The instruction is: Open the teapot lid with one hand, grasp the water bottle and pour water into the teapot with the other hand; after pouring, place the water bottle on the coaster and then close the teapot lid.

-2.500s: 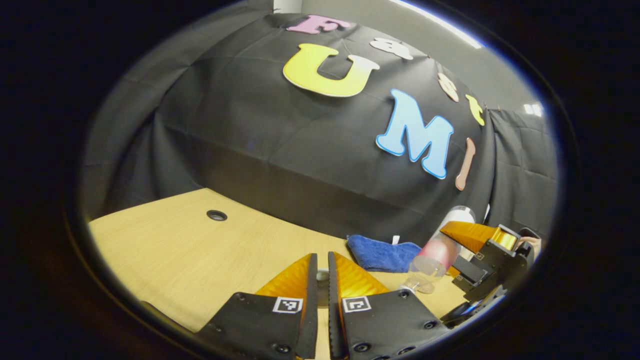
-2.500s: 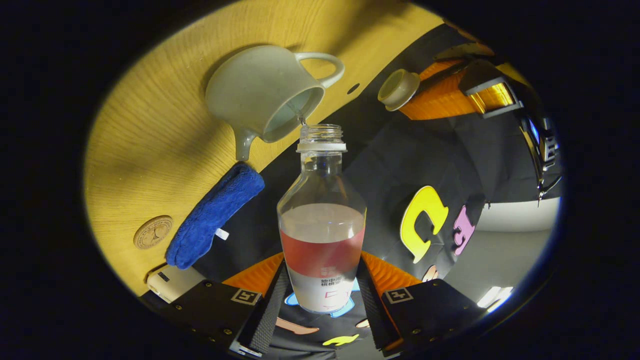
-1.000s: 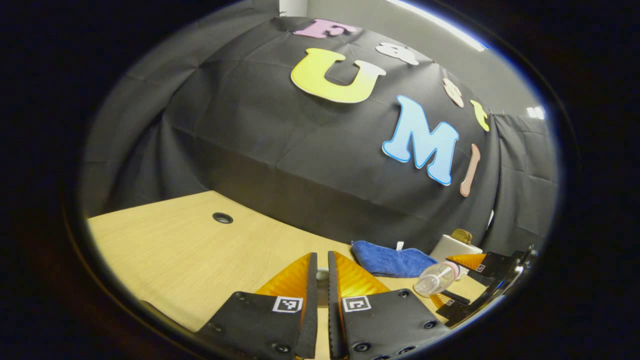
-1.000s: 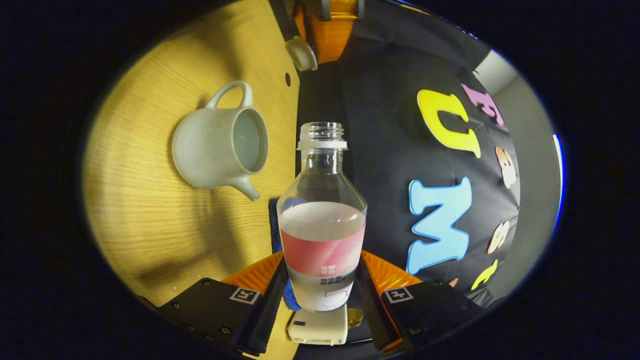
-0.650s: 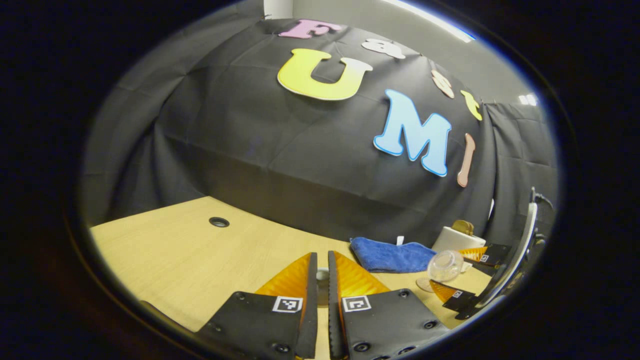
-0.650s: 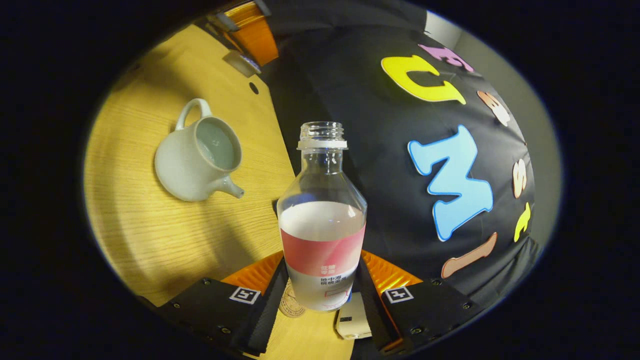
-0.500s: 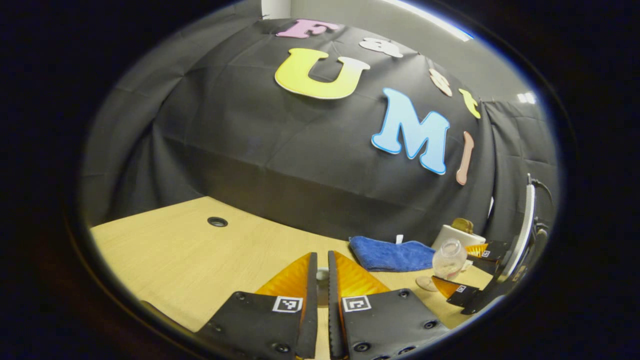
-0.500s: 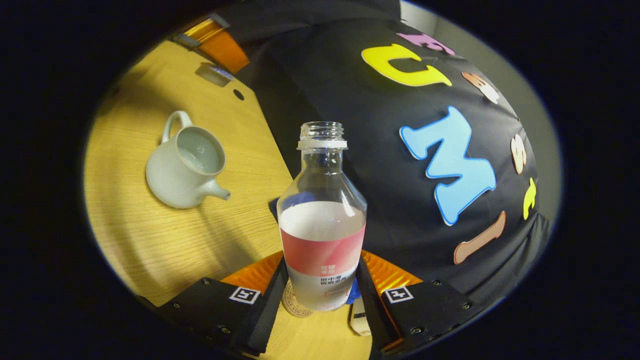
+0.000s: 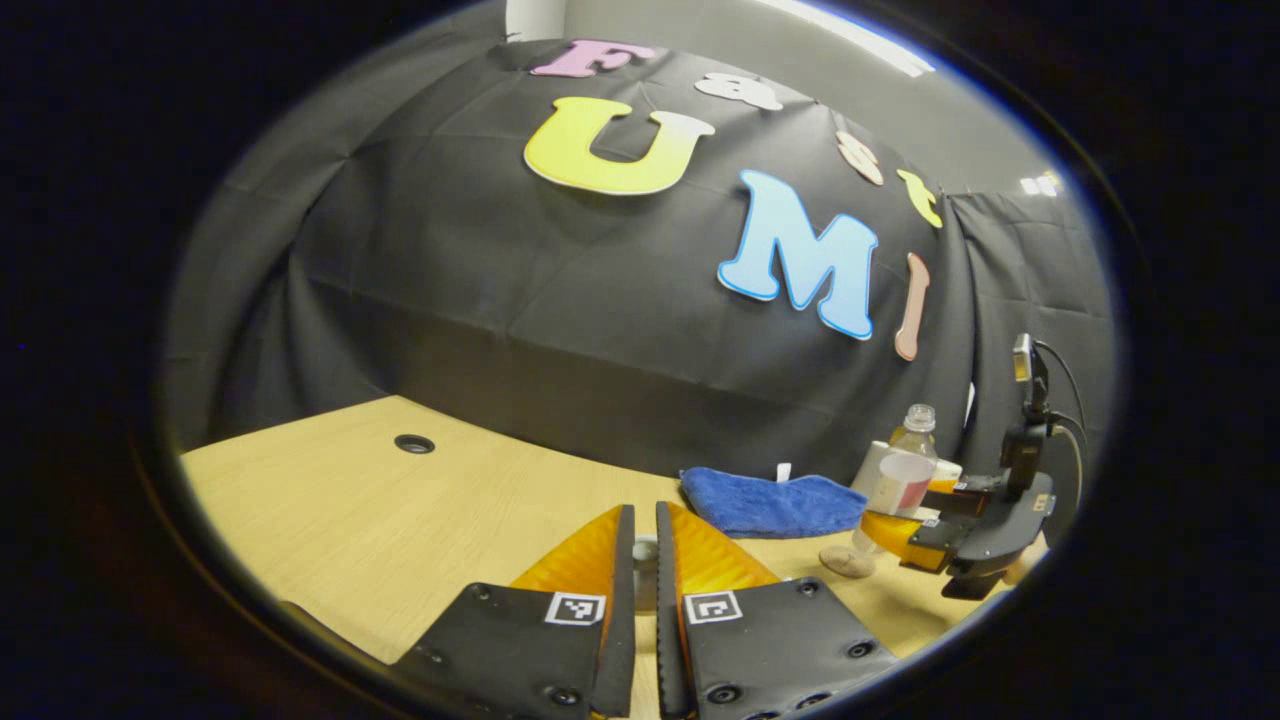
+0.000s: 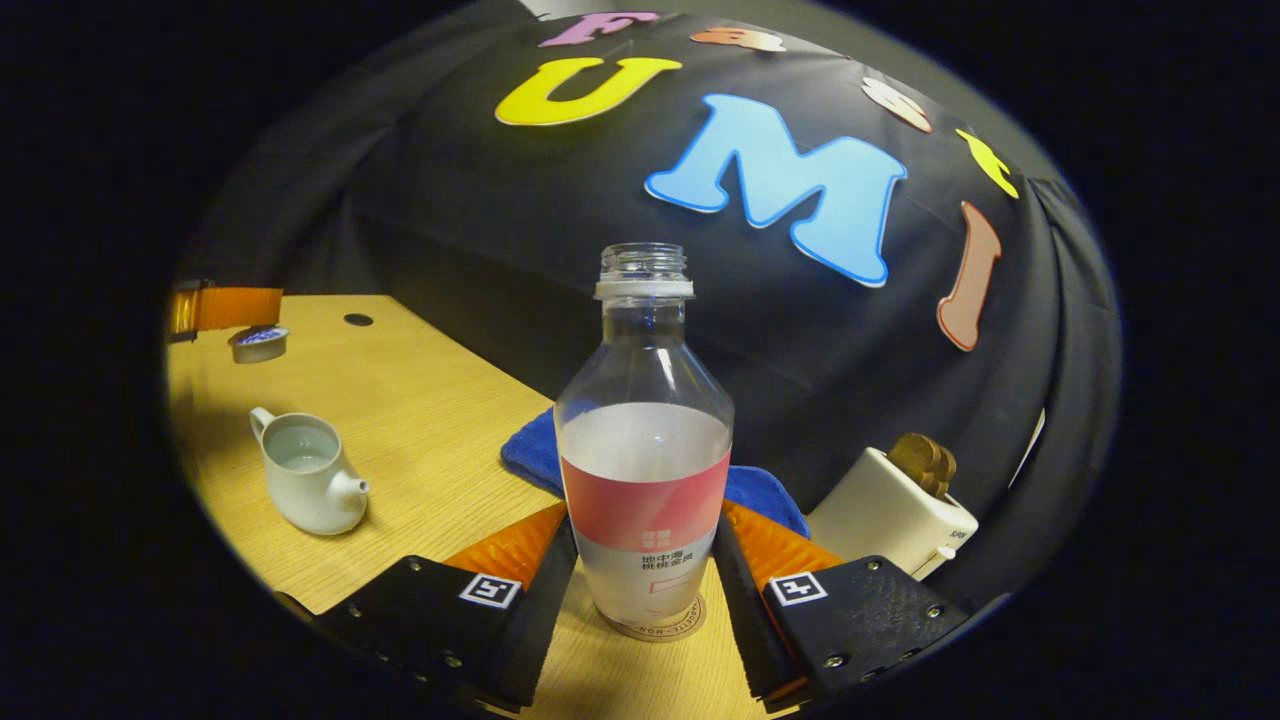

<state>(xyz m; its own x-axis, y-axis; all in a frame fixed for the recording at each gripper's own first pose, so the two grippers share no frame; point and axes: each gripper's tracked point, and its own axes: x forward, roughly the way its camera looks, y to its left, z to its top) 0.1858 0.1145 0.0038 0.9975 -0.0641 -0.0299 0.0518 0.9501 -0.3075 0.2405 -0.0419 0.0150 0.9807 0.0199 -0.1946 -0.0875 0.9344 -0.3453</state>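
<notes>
The water bottle [image 10: 645, 440] is pinched at its lower body by the right hand-held gripper [image 10: 643, 590], one finger on each side of the label band, and is held upright directly over the round coaster [image 10: 655, 622]; whether its base touches yet cannot be told. The bottle is uncapped and roughly half full, so it is judged moderately heavy, smooth-walled and somewhat squeezable; a low, firm hold is suited, and any tilt could spill. The teapot [image 10: 305, 487] is seen open on the desk [image 10: 420, 420], well apart to the left, with water inside. The teapot lid [image 10: 257, 342] is pinched by the left hand-held gripper [image 9: 641, 575], fingers nearly together. The lid is judged small, hard, glazed and breakable. A blue cloth [image 9: 770, 503] lies behind the coaster.
</notes>
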